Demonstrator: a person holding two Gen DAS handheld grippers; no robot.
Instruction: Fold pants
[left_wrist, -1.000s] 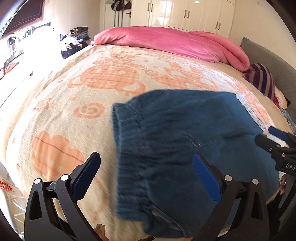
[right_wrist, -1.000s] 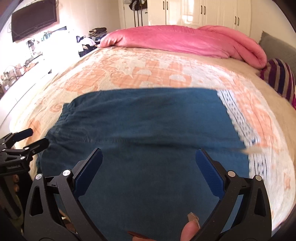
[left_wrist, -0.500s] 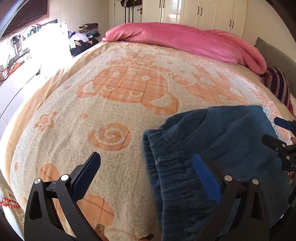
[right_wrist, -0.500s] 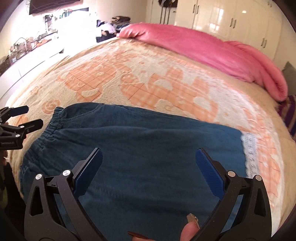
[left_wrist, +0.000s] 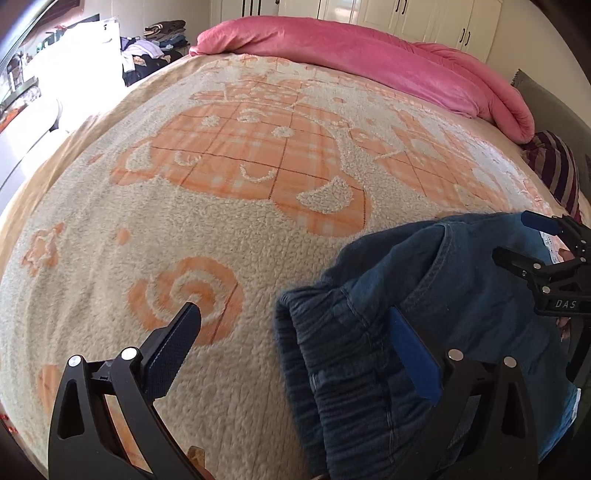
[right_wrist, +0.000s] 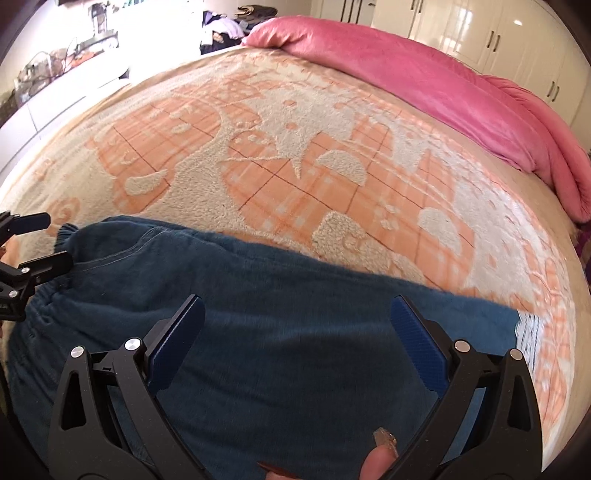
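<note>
We held our left gripper (left_wrist: 291, 347) and right gripper (right_wrist: 297, 328) spread wide, gripping nothing. The blue pants (right_wrist: 280, 332) lay along the bed's near edge on the orange-patterned blanket (left_wrist: 236, 192), long axis crosswise, elastic waistband (left_wrist: 306, 354) leftward, legs rightward. Beyond lay a pink duvet (right_wrist: 424, 85).

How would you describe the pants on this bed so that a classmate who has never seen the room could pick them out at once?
Start from the bed's cream blanket with its orange pattern, below the rolled pink duvet. At its near edge, under both open grippers, lie the pants. They alone are dark blue, with a gathered elastic waistband at one end.
</note>
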